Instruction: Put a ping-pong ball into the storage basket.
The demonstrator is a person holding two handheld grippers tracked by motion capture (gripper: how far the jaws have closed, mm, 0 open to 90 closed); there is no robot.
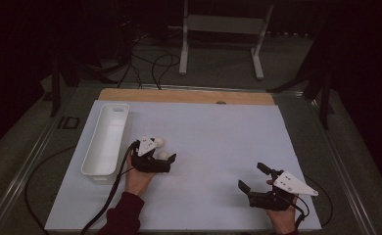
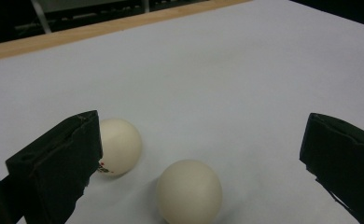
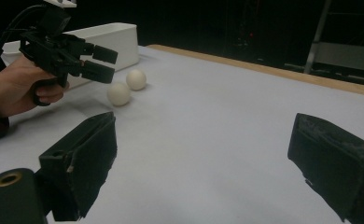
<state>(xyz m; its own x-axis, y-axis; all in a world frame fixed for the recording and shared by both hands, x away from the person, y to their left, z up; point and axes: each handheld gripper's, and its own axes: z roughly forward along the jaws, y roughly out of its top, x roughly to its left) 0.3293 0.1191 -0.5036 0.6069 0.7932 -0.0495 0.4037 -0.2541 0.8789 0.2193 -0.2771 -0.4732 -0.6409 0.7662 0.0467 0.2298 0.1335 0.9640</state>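
Left tongs [image 2: 201, 154] wide, bracketing near ball [image 2: 189, 191] on worktop [image 2: 245, 70]; far ball [image 2: 119, 145] just beside left jaw, possibly touching. Right tongs [image 1: 255, 177] wide, idle. Risk: closing jaw nudges either ball, which rolls away.

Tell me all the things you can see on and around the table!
balls: two, cream-white, side by side on the table in front of the left gripper
tray: one, white, long, at the table's left edge
table: one, white top with a wooden far edge
metal stand: one, pale grey, on the floor behind the table
left gripper: one, black, open, at the balls
right gripper: one, black, open, near the table's right front
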